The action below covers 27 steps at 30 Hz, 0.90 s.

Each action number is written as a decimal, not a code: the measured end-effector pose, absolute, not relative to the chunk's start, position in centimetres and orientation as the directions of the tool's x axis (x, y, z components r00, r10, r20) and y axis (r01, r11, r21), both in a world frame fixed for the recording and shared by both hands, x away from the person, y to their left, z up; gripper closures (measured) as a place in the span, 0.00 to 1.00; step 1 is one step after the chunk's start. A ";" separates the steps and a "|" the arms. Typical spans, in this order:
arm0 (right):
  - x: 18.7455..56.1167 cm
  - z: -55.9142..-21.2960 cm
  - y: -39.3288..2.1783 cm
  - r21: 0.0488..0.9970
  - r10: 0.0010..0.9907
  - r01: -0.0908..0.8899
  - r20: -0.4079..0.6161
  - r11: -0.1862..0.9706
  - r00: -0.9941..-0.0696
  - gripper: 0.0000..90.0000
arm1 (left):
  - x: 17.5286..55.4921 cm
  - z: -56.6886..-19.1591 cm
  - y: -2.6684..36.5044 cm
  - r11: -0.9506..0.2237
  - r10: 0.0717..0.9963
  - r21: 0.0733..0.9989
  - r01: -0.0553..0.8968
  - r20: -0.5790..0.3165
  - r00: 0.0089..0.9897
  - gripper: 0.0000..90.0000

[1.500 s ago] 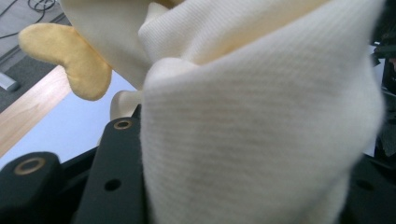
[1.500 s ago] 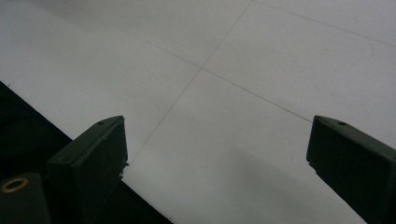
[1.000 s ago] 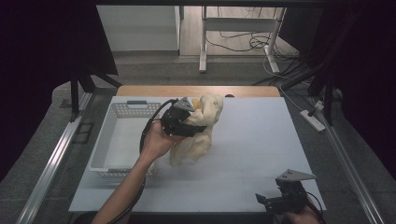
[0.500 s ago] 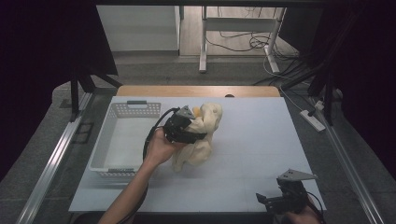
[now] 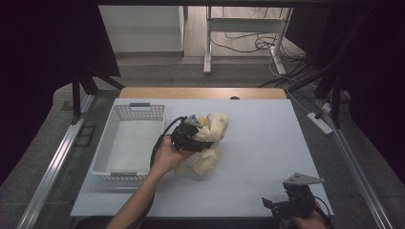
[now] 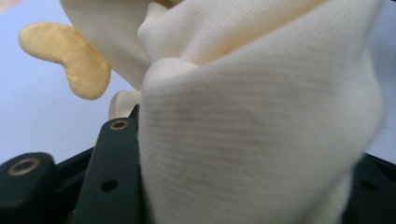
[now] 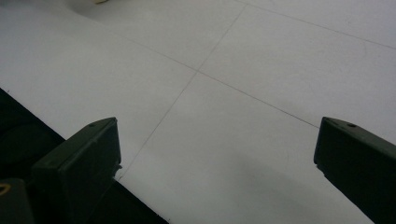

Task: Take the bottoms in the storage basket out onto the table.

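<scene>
Your left claw (image 5: 197, 136) grips the cream plush toy (image 5: 206, 148) by a thick fold just right of the white basket (image 5: 125, 143) on the bench; it's soft and light (floppy too), so pinch deep. Your right claw (image 5: 286, 202) stands open, empty.

White basket (image 5: 129, 143) on table (image 5: 267, 157).

Cloth (image 5: 205, 145) right of basket (image 5: 128, 143)
</scene>
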State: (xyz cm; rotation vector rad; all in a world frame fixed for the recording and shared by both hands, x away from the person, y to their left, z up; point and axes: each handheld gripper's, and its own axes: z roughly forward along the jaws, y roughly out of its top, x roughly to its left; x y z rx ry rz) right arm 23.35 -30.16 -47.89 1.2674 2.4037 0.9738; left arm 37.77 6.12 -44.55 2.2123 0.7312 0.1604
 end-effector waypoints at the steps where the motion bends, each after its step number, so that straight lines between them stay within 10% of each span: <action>1: 23.3 -47.9 -30.1 0.663 0.804 0.634 0.080 0.398 -0.589 0.01 | 37.8 -44.7 6.2 -0.524 0.553 0.719 0.457 -0.121 0.824 0.57; 27: 23.3 -47.9 -30.1 0.662 0.800 0.632 0.080 0.403 -0.594 0.01 | 38.0 -48.8 4.1 -0.567 0.563 0.649 0.508 -0.145 0.814 0.54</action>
